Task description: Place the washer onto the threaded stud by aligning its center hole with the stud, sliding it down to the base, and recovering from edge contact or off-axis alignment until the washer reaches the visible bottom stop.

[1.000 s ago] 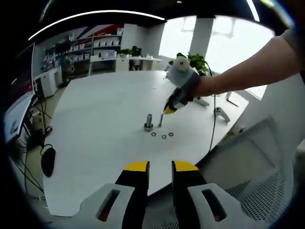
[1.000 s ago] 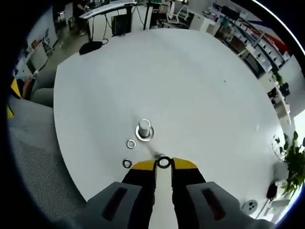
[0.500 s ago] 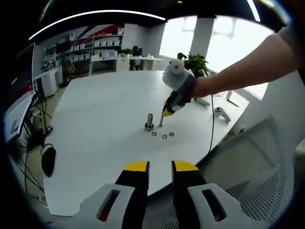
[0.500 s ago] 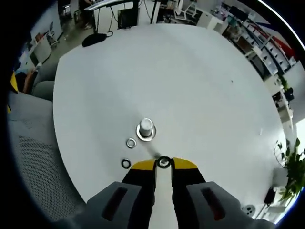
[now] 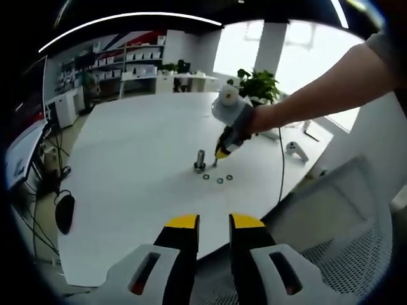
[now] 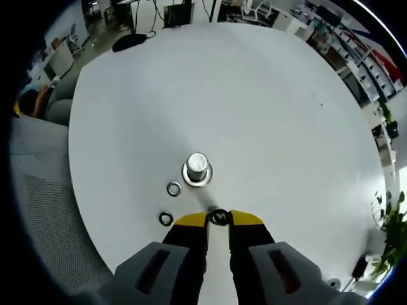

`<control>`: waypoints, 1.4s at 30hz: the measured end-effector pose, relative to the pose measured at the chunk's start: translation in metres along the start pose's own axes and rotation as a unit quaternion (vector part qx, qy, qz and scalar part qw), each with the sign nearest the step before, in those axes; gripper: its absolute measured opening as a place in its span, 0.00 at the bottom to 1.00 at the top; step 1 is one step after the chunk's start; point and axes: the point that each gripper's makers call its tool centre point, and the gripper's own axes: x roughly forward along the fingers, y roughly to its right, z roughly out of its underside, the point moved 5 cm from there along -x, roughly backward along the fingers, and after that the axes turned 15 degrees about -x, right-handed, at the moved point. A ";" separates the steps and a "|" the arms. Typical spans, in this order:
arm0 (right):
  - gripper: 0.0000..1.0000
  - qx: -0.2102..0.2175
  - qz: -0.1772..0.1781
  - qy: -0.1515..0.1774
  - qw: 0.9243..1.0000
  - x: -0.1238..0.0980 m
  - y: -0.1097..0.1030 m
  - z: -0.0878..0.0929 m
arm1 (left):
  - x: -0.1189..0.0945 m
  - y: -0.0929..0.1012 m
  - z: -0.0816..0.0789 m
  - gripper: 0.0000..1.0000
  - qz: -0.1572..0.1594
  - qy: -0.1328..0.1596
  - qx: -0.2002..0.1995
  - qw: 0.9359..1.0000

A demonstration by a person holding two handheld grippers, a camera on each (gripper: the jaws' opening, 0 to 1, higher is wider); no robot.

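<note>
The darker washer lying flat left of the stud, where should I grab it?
Grip the dark washer across its outer rim, coming straight down from above. It lies flat on the white table, so no edge sticks up; the free left gripper would probably need to pinch both sides.

- The left gripper [image 5: 213,222] has its yellow tips a little apart, holding nothing.
- Far off on the white table [image 5: 127,159], the right gripper [image 5: 220,153] points down beside the stud [image 5: 200,161].
- Two washers [image 5: 219,180] lie near the stud.
</note>
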 end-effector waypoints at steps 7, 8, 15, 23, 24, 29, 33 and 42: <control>0.09 -0.002 -0.010 -0.011 1.000 0.016 -0.003 0.005 | 0.000 -0.001 0.001 0.16 -0.003 -0.004 -0.002 1.000; 0.09 0.002 -0.011 -0.011 1.000 0.017 -0.003 0.005 | 0.000 -0.001 0.001 0.16 -0.003 -0.004 -0.002 1.000; 0.11 0.022 -0.015 -0.009 1.000 0.020 -0.006 0.009 | 0.001 -0.001 0.002 0.16 -0.005 -0.007 -0.002 1.000; 0.18 0.046 0.004 0.017 0.999 0.002 0.001 0.012 | 0.001 -0.002 0.001 0.16 -0.006 -0.007 -0.003 1.000; 0.20 0.052 0.005 0.023 0.998 -0.002 0.001 0.014 | 0.001 -0.002 0.001 0.16 -0.006 -0.007 -0.003 1.000; 0.22 0.049 0.000 0.018 0.999 -0.008 -0.008 0.026 | 0.001 -0.001 0.000 0.16 -0.005 -0.003 -0.003 1.000; 0.23 0.055 -0.005 0.017 0.998 -0.012 -0.020 0.033 | 0.000 -0.001 0.001 0.16 -0.005 -0.003 -0.002 1.000; 0.23 0.030 -0.046 0.006 0.998 0.001 -0.058 0.032 | 0.001 -0.001 0.001 0.16 -0.004 -0.006 -0.001 1.000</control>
